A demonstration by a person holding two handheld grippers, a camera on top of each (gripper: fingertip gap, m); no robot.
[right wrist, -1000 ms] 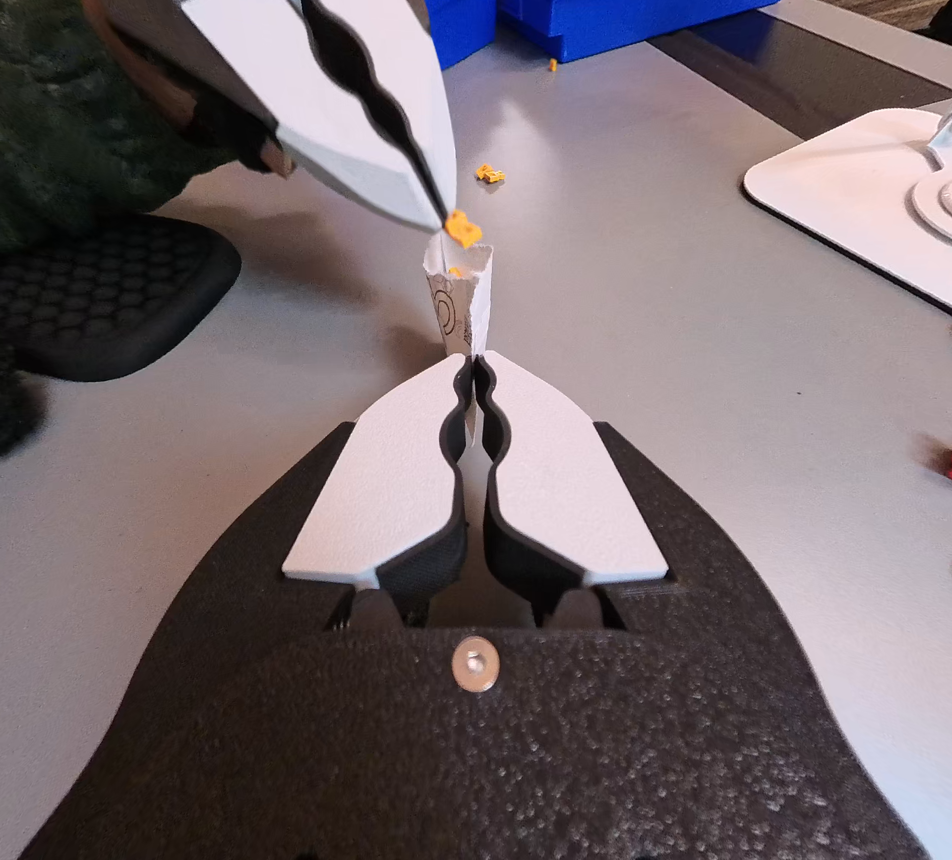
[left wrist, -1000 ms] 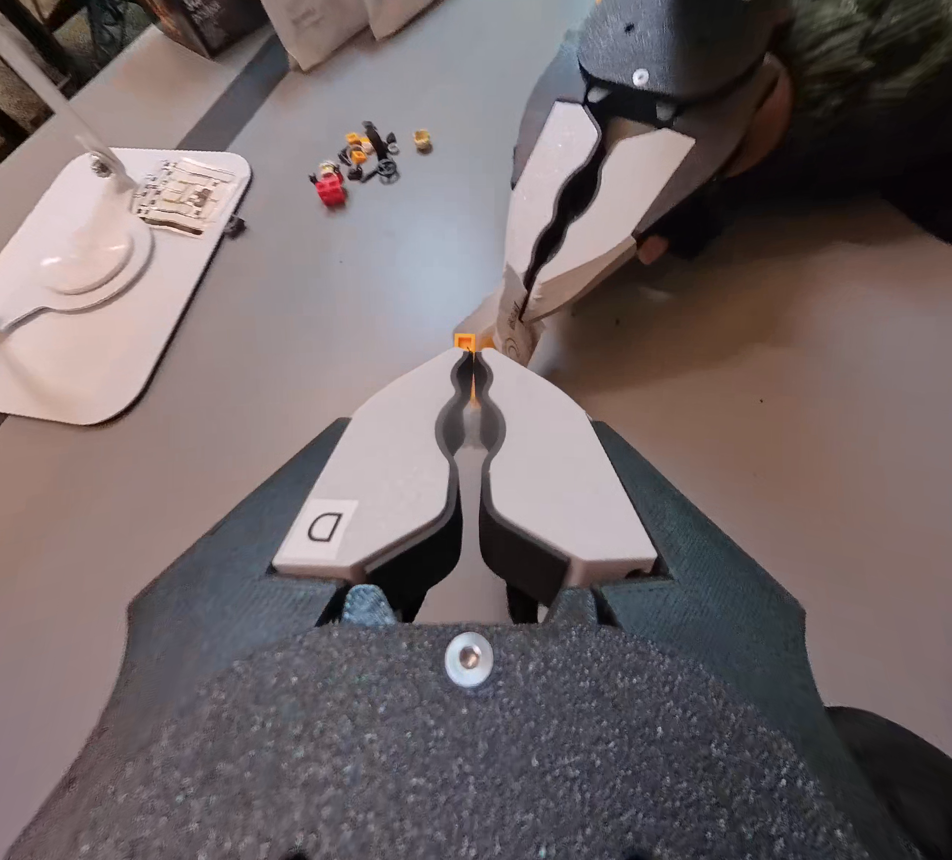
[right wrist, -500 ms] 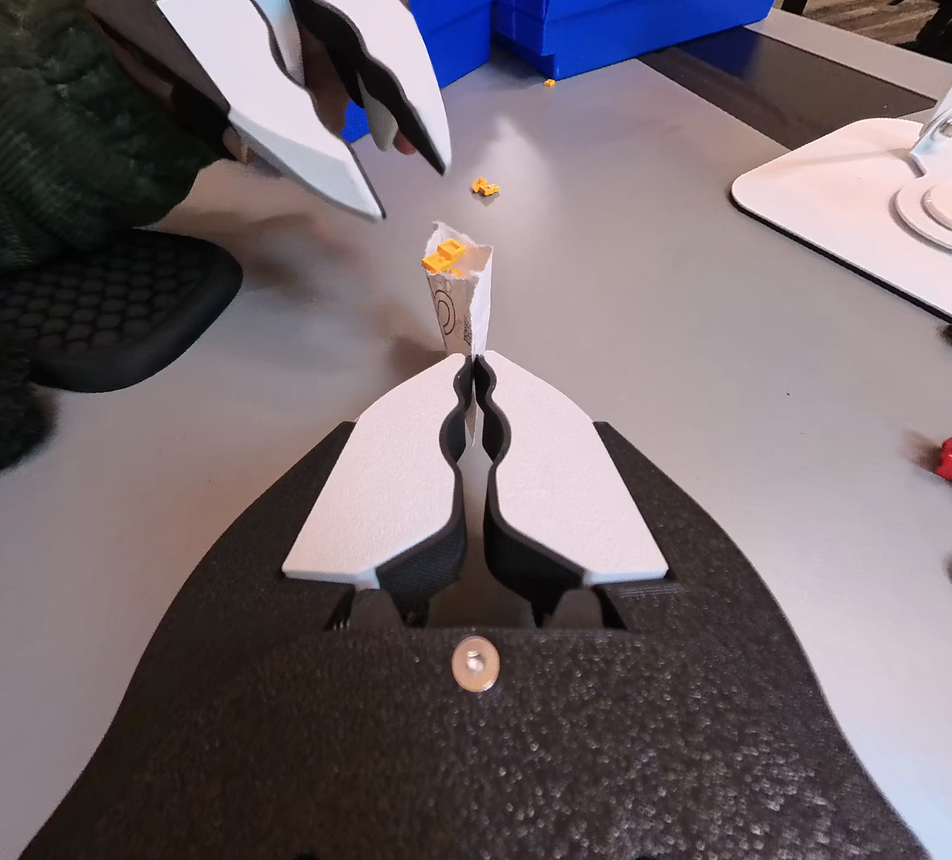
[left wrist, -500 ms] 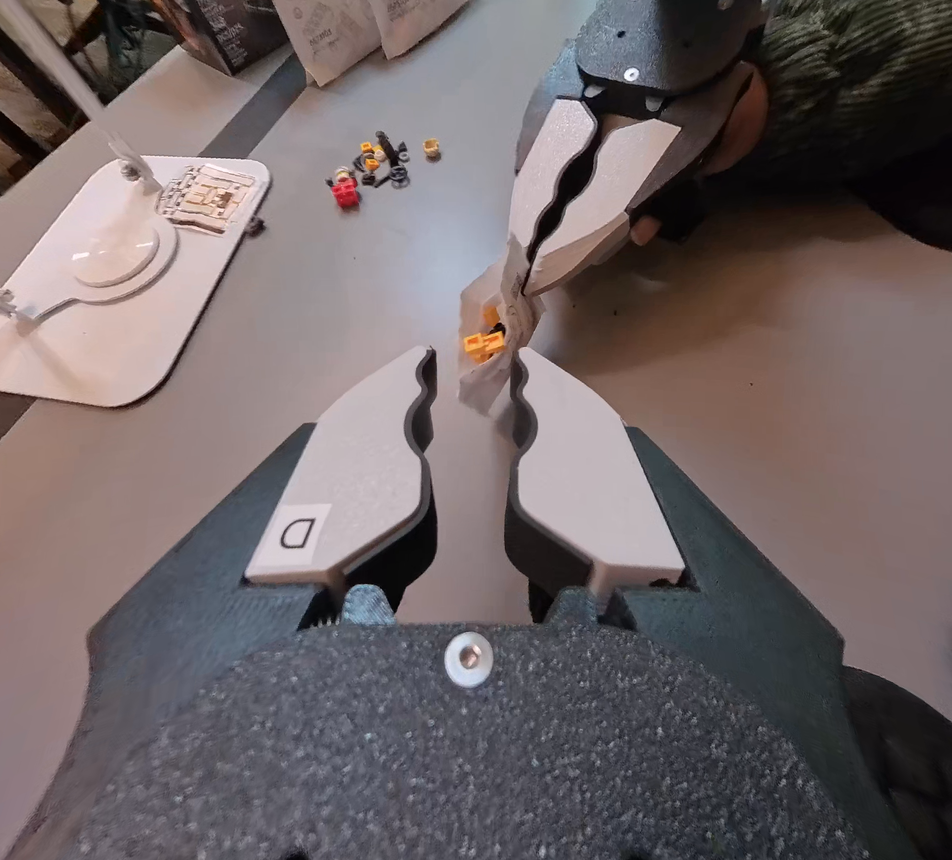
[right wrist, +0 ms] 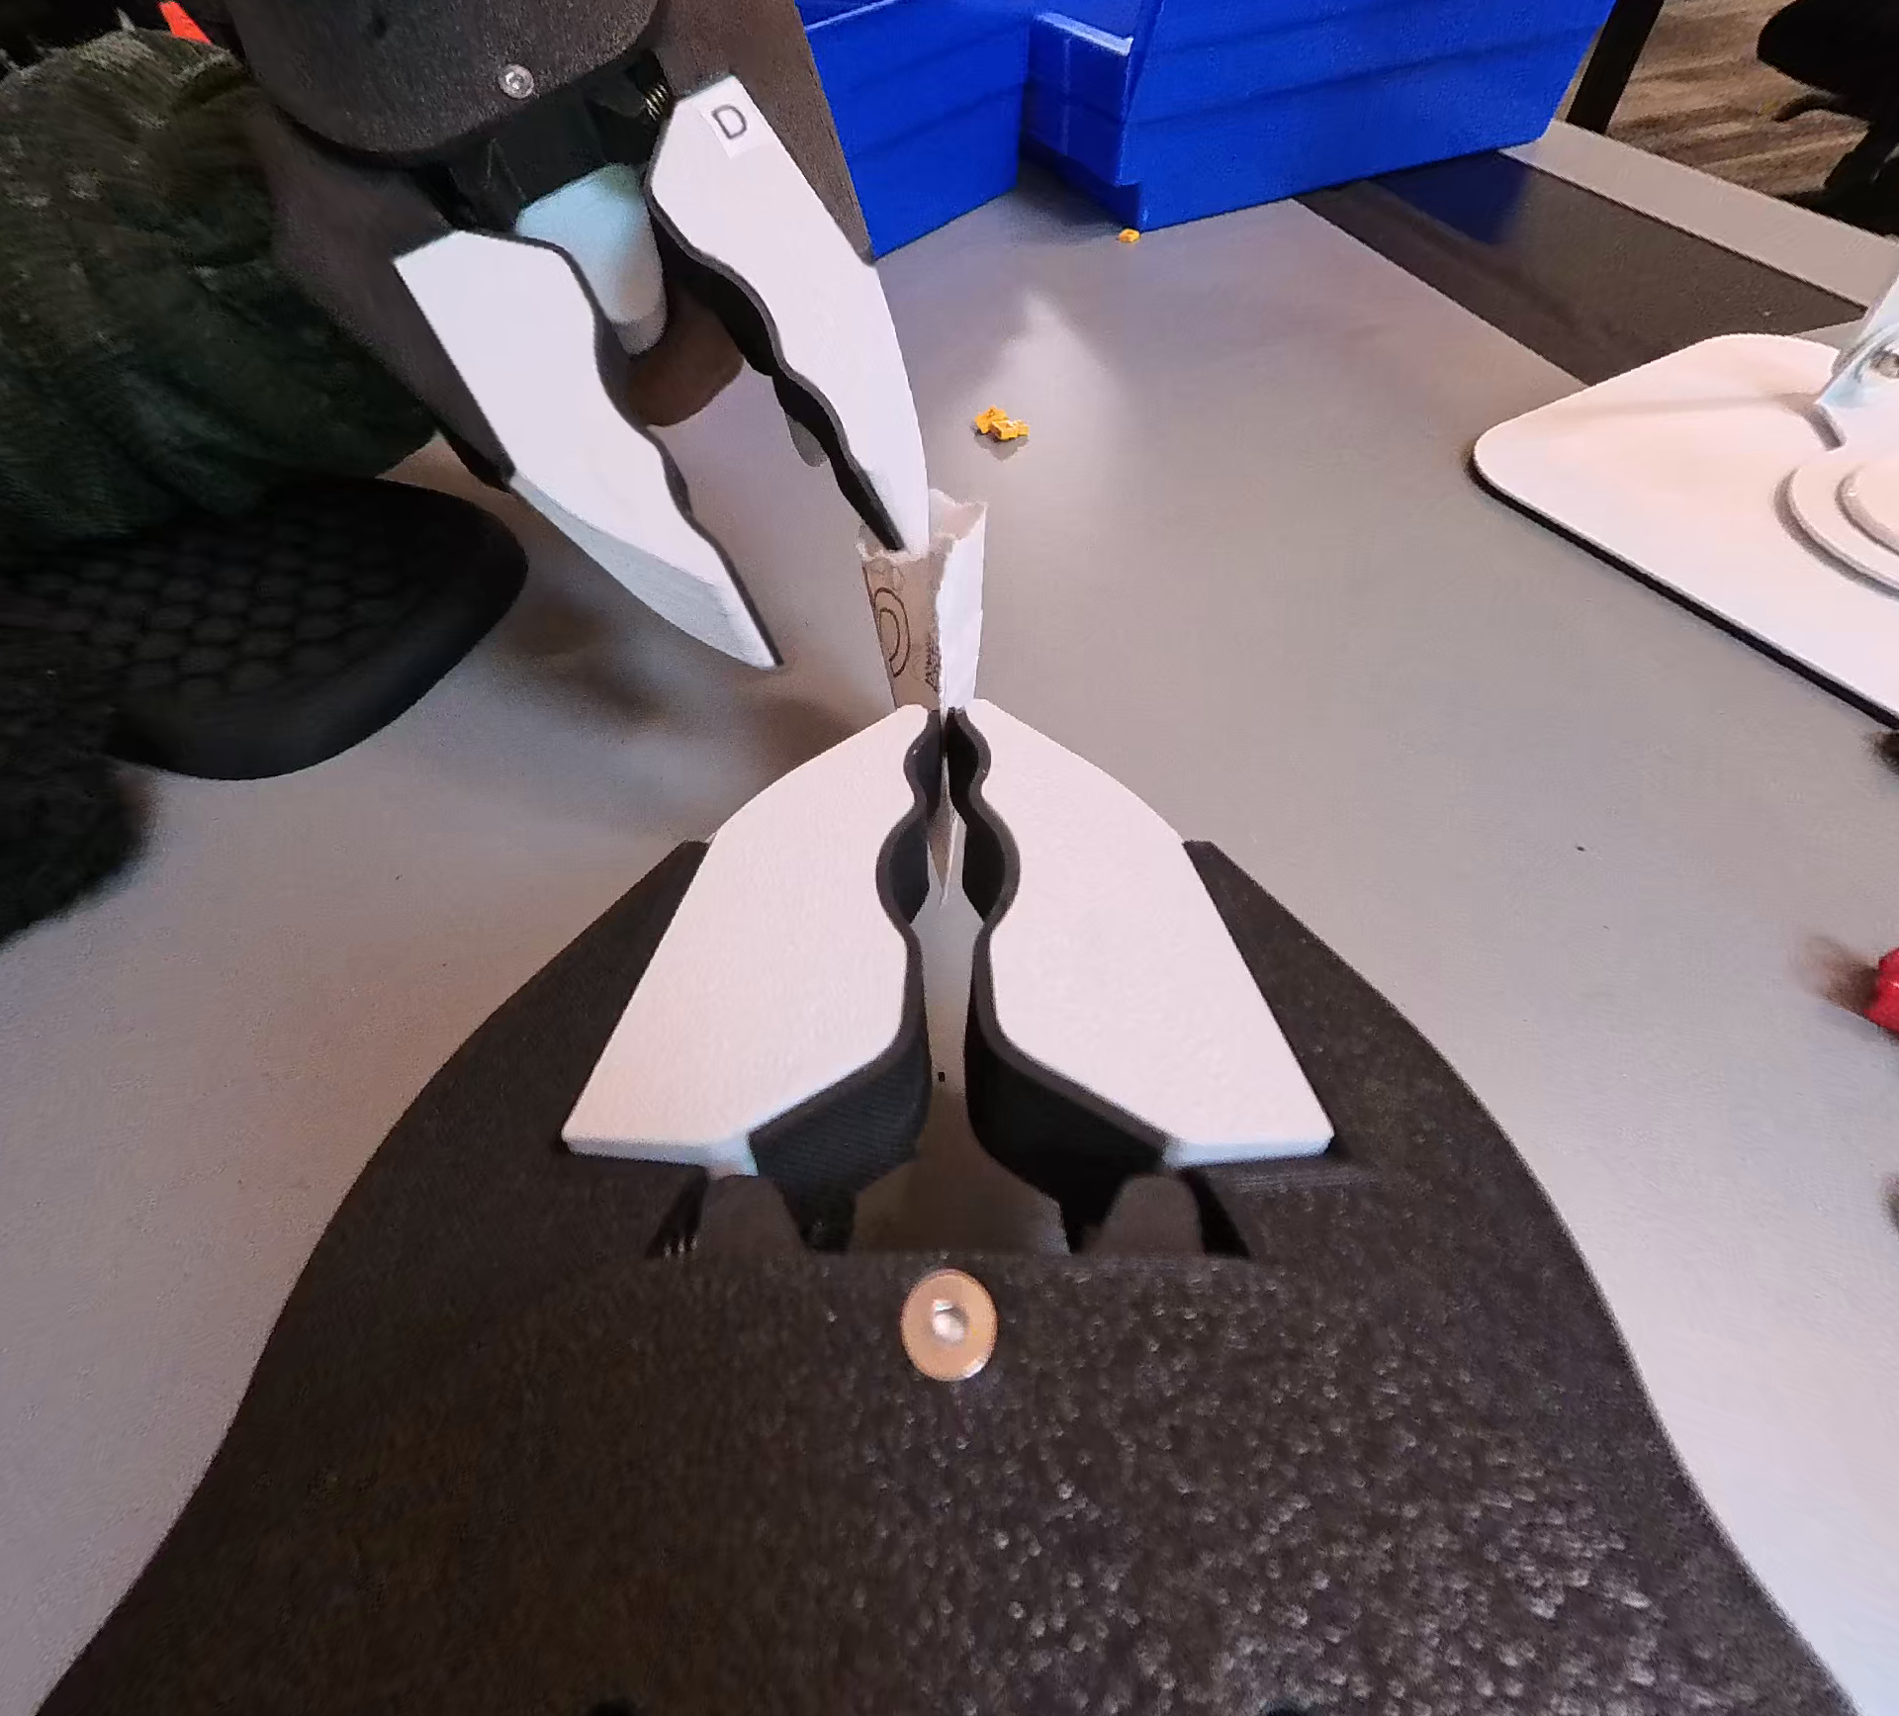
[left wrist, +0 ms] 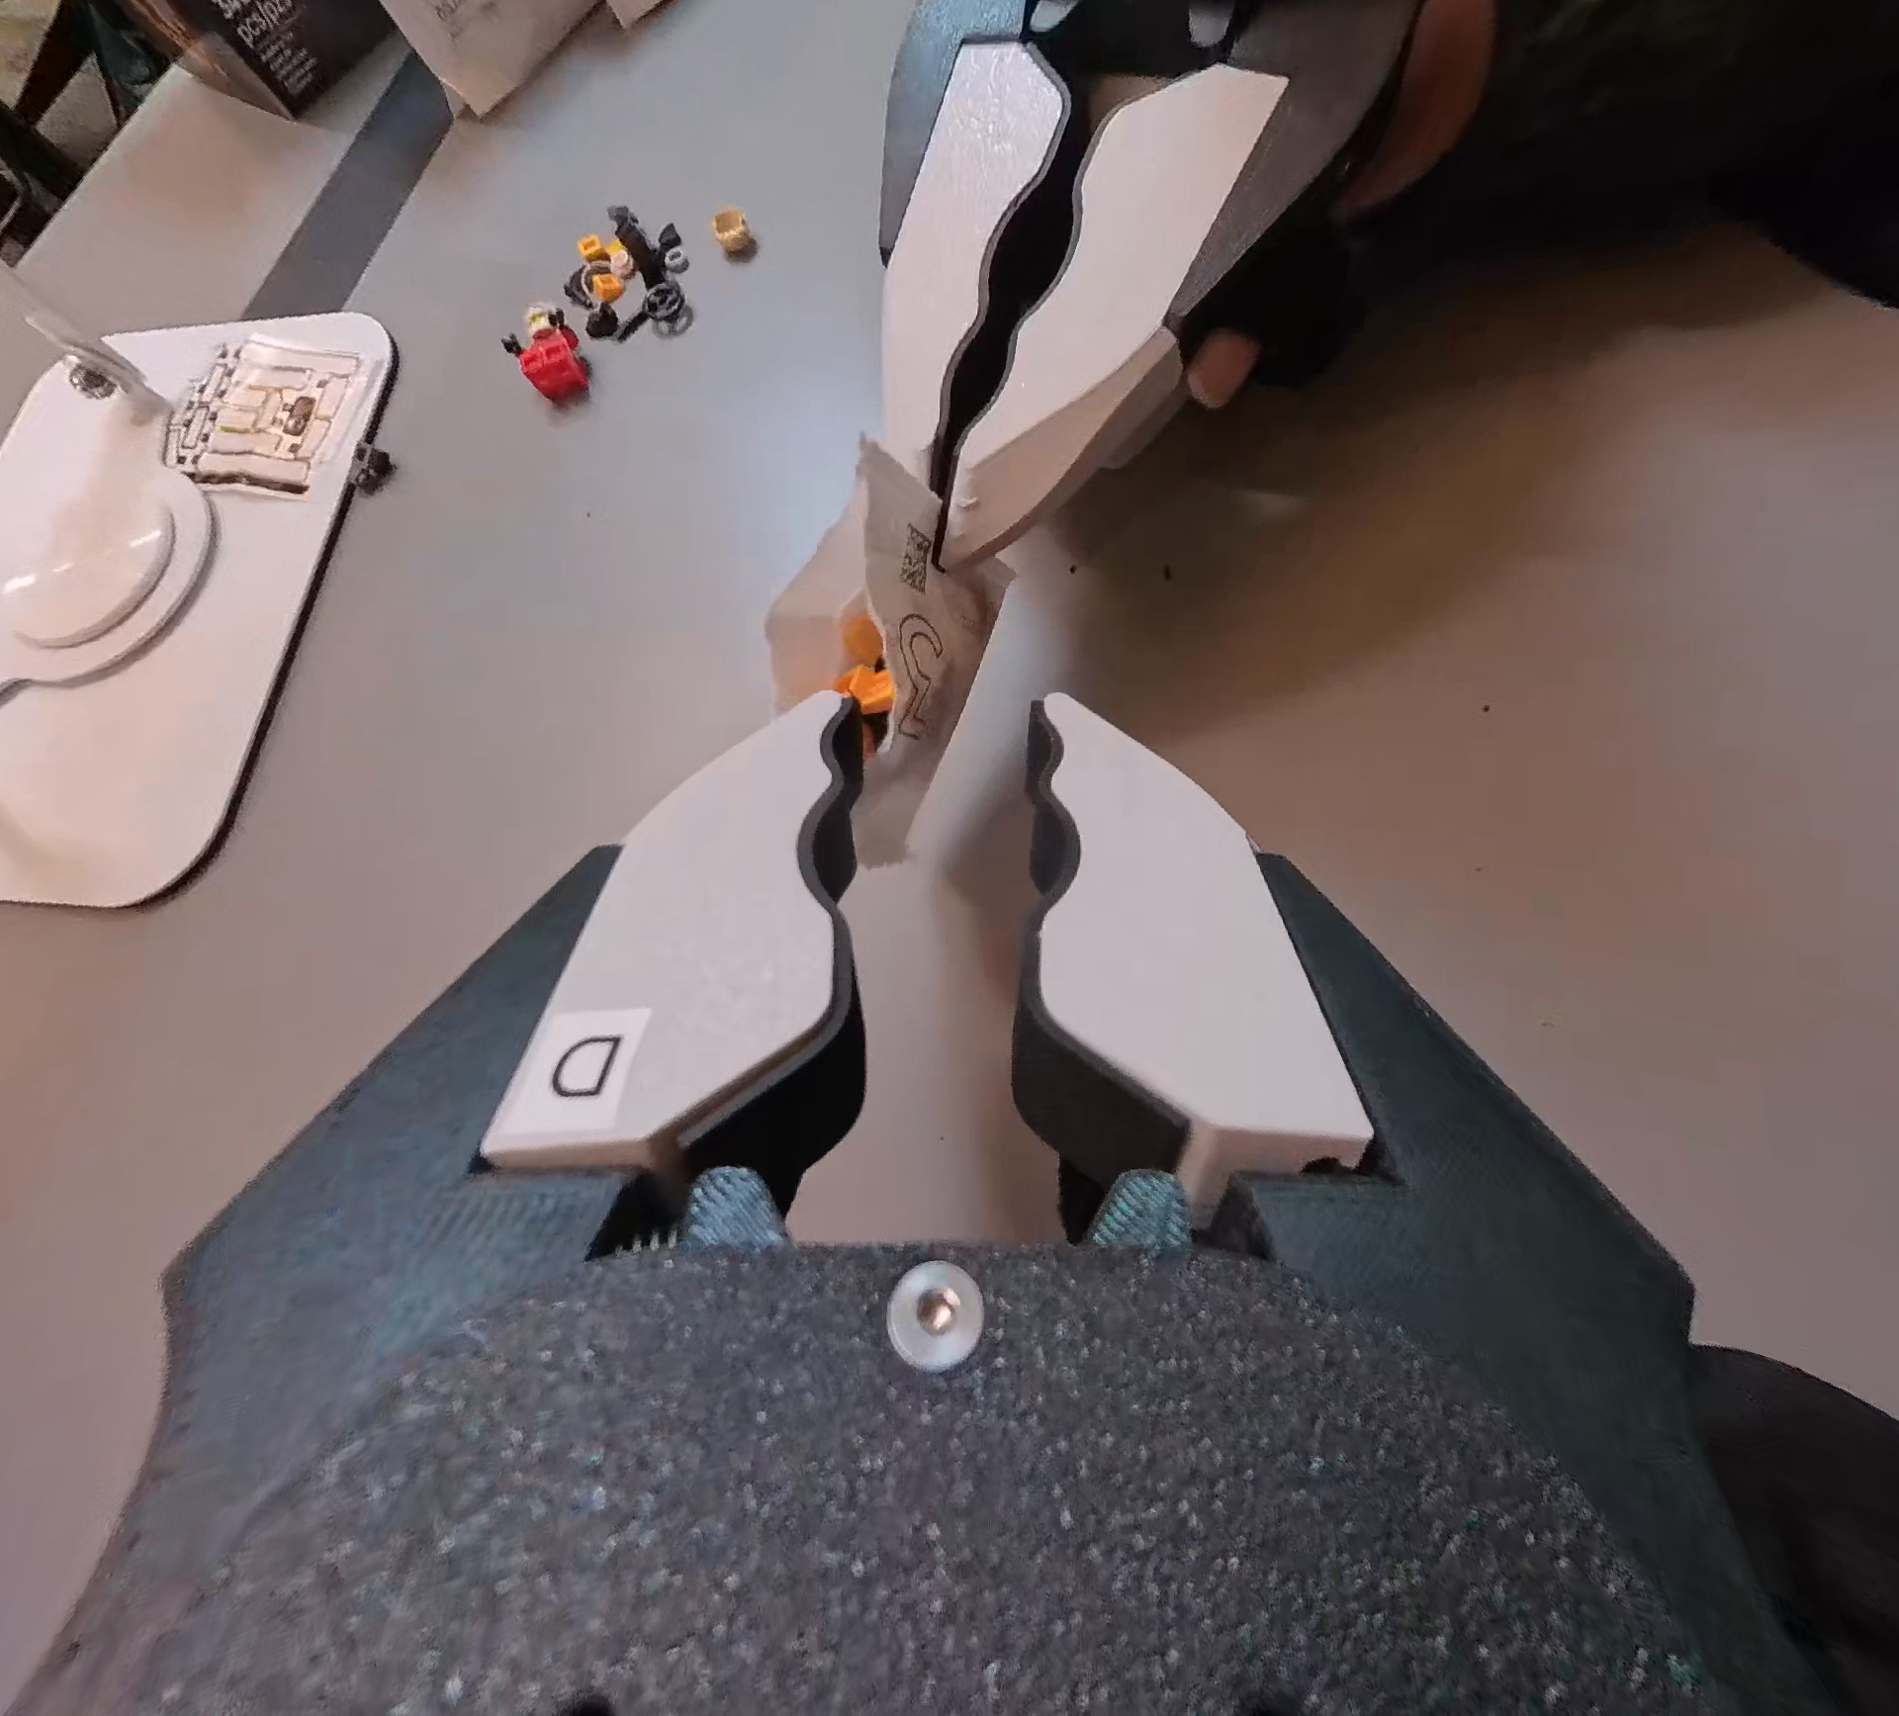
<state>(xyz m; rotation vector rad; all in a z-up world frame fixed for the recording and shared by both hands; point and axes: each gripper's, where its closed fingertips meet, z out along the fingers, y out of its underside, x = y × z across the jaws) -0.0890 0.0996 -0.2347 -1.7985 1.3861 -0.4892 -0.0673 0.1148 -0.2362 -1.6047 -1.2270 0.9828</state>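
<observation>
Right gripper [right wrist: 945, 721] is clamped on the bottom edge of a small white paper bag [right wrist: 930, 608], both pads pressed on the paper; the bag stands up from the tips with its torn mouth at the top. Left gripper [left wrist: 935, 711] has its jaws spread, nothing between the pads. In the right wrist view one of its fingertips [right wrist: 899, 516] sits at the torn mouth, the other hangs beside the bag, apart from it (contact with the paper can't be confirmed). Orange bricks [left wrist: 863, 680] show inside the opening, just beside the left tip.

Grey table [left wrist: 1439, 742] around them carries:
- a cluster of small toy parts with a red piece [left wrist: 555, 367], well behind the bag
- a white base plate [left wrist: 154, 639] at the side
- two loose orange pieces [right wrist: 1002, 425] beyond the bag
- blue bins [right wrist: 1285, 23] at the far edge
</observation>
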